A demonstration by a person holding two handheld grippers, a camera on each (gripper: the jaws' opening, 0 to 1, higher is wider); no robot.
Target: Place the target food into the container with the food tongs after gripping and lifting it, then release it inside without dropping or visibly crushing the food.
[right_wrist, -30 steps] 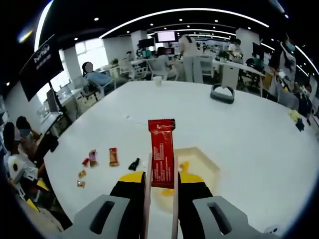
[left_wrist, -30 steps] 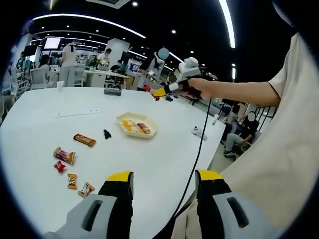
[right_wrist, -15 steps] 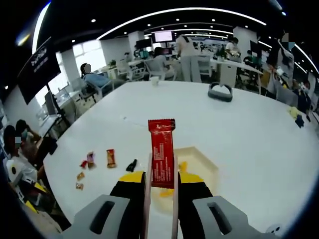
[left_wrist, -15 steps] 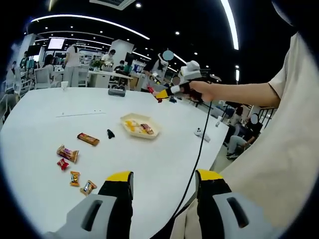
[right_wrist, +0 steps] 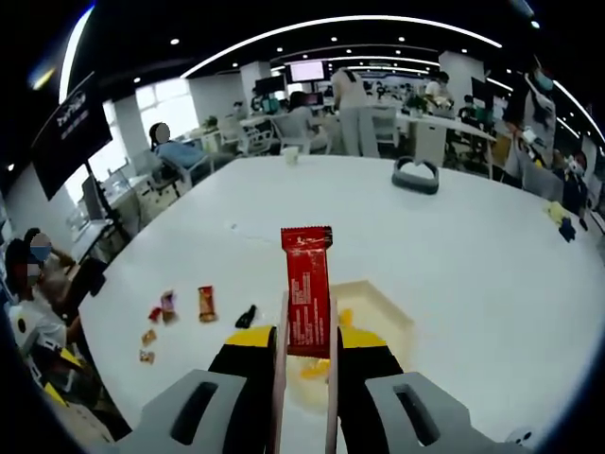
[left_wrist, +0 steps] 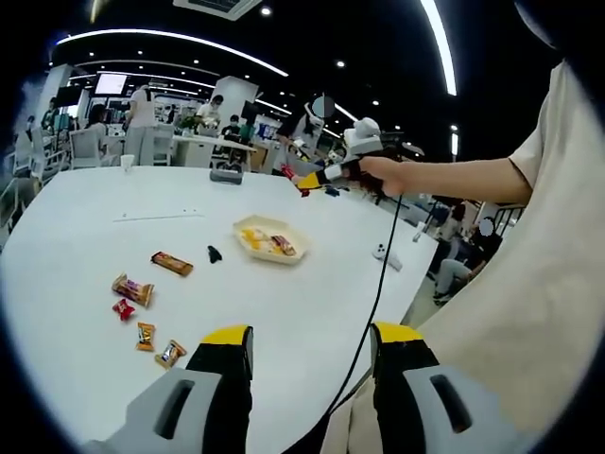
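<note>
Red snack bar (right_wrist: 307, 289) stands upright, pinched in food tongs (right_wrist: 304, 374) squeezed by the right gripper (right_wrist: 304, 355), above the pale container (right_wrist: 383, 312) holding yellow snacks. Left gripper (left_wrist: 312, 352) hangs unclenched near 5 wrapped candies (left_wrist: 132, 289) on the white table (left_wrist: 104, 236).

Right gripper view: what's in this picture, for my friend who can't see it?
The right gripper is shut on food tongs that pinch a red snack bar, standing upright above a pale container on a white table. More wrapped snacks lie to the left.
</note>
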